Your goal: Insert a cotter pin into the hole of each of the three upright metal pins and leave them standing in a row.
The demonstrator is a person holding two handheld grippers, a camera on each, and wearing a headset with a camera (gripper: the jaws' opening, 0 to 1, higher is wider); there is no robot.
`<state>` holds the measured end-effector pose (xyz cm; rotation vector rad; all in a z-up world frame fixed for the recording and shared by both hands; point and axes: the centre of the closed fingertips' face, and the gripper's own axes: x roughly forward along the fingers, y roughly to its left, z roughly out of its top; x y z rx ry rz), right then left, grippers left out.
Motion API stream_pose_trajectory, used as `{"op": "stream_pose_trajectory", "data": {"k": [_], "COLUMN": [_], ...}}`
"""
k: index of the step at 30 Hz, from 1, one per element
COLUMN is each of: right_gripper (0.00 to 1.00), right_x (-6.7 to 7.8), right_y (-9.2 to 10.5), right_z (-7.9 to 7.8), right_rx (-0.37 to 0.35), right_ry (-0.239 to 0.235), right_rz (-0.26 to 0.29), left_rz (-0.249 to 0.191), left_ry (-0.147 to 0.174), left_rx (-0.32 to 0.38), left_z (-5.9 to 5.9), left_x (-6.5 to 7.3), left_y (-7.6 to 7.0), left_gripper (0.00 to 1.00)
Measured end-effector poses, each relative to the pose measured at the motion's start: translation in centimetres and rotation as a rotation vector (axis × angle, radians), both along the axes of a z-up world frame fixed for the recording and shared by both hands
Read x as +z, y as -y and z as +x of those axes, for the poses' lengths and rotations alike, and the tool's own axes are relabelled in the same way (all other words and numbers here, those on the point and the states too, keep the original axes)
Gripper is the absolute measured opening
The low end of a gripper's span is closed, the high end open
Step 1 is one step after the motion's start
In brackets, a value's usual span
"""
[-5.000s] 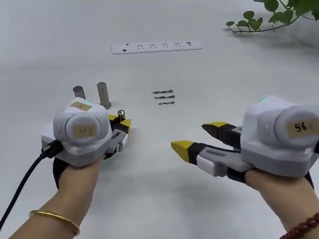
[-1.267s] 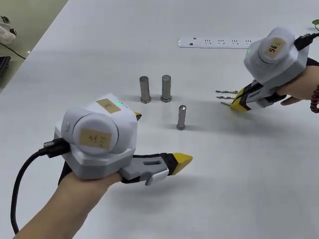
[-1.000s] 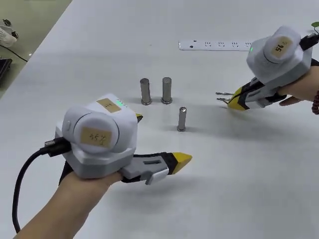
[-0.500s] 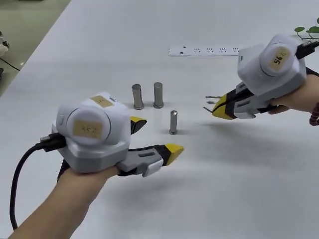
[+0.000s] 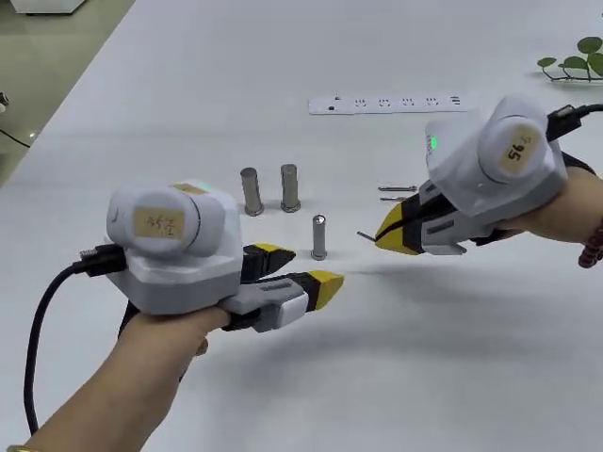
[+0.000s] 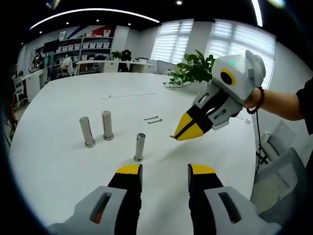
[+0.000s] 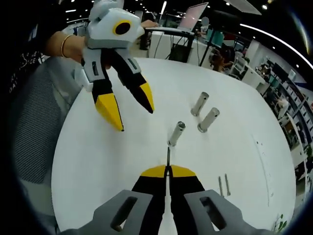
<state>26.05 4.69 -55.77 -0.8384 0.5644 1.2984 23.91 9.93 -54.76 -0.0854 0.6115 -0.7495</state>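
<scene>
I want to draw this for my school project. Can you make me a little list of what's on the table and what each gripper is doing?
back metal pins: two, upright, side by side
front metal pin: upright, standing alone, nearer the grippers
left gripper: open, holding nothing
right gripper: shut on held cotter pin, tip aimed toward the front metal pin
spare cotter pins: two, lying on the table beyond the right gripper
power strip: flat, at the far side
</scene>
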Motion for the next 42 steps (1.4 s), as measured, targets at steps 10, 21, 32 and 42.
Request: {"op": "stream_pose_trajectory", "data": {"k": [10,21,32,42], "right_gripper": [0.00,0.00,0.00,0.00], "right_x": [0.6,1.3,1.9,1.9], "right_y": [-1.3,-2.4,-3.1,-3.3], "right_z": [-1.8,-3.0,-3.6,-4.0], "right_rx": [0.116,0.188,0.225,0.239], "right_ry": [0.044,0.076,0.110,0.116], "right_rz": [0.004,0.015,0.028,0.029], "left_rz": [-0.077,-0.141,-0.179,-0.177], "left_ry": [-0.051,-0.072,-0.090,-0.093], "left_rx": [0.007,-0.014,-0.008,-0.001], "left_z": [-0.5,-1.1,-1.5,-1.5], "left_x": [0.5,1.3,1.9,1.6], "left_y": [0.8,1.9,2.1,2.0], "left_gripper": [0.28,0.17,0.08,0.01]}}
